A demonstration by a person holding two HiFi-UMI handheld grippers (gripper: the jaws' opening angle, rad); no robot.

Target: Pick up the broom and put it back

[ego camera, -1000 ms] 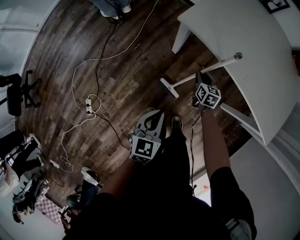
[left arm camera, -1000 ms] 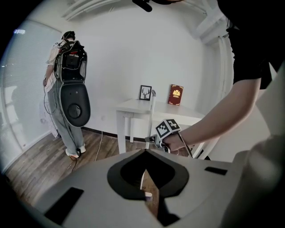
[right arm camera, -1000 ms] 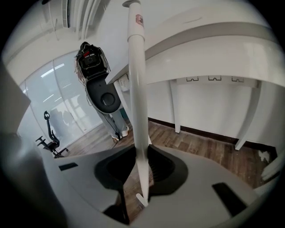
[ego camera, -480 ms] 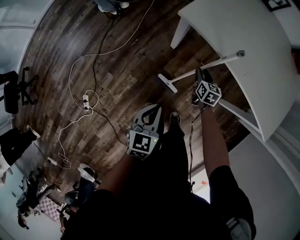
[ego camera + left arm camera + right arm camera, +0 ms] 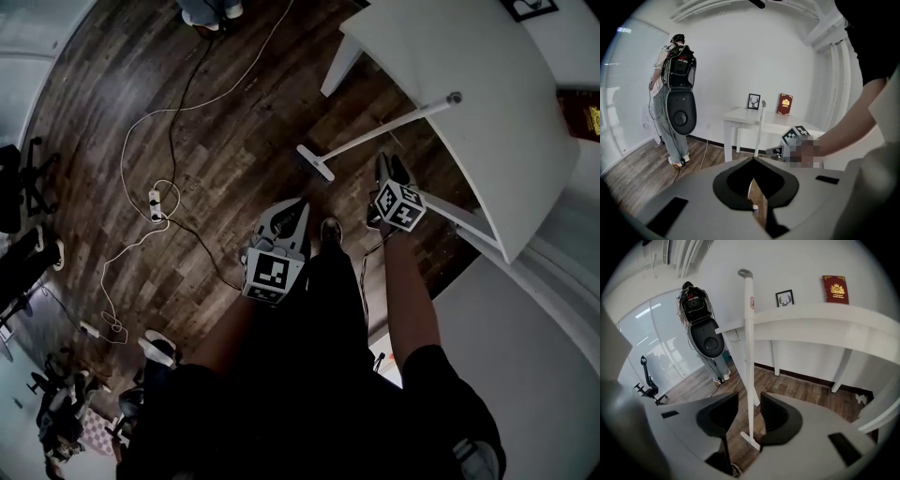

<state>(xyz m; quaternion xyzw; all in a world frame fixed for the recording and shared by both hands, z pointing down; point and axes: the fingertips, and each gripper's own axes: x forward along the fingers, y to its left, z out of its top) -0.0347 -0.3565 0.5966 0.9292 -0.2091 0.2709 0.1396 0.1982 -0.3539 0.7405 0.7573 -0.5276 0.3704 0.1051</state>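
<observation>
The right gripper (image 5: 750, 397) has let go: its jaws have just been opening and now stand wide apart. The white handle of the broom (image 5: 749, 333) shows in the gap between them, but it lies a little beyond the tips and neither pad touches it. Just past the jaws and below them, the bristle head (image 5: 751, 440) sits on the wooden floor (image 5: 234, 141). The handle rises from there, and its capped top leans on the rim of the white table (image 5: 469, 75). That lean is probably the reason for the spot, since the table edge props the broom up with no grip on it, so the putting back looks finished. The spread jaws leave room on either side of the handle, and drawing straight back should not knock it.

The left gripper (image 5: 753, 160) is clenched with its tips together and nothing between them. It hangs idle beside the person's leg, well clear of the broom, likely held back because one gripper is enough here.
</observation>
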